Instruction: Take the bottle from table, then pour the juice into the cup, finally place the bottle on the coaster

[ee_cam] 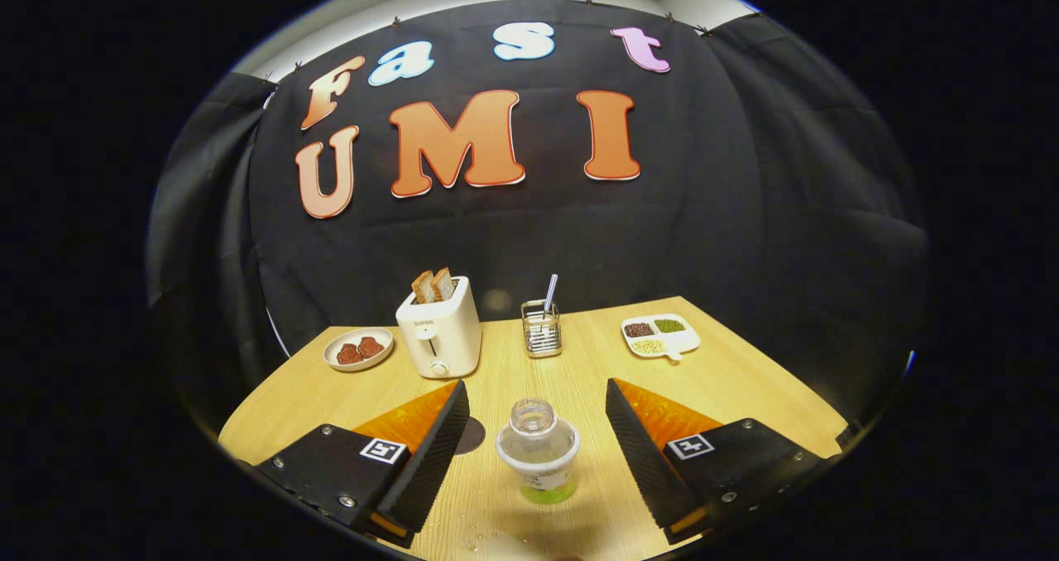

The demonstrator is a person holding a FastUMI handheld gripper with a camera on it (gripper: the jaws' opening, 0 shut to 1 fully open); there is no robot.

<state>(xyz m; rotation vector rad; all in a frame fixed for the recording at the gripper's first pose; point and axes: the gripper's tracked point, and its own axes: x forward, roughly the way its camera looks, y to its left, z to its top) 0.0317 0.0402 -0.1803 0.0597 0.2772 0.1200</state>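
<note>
gripper fingers spread wide, gripping nothing | bottle upright, uncapped, between fingers at 12 o'clock, untouched, lined up for grasp | toaster 11 o'clock beyond | cup, coaster unseen

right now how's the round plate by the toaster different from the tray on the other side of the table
The round plate is plain and undivided, with two dark reddish pieces; the divided tray has three compartments, each with a different grainy filling. The plate lies beside the toaster; the tray lies apart, past the wire holder. Both are pale, flat on the table, beyond the open gripper.
</note>
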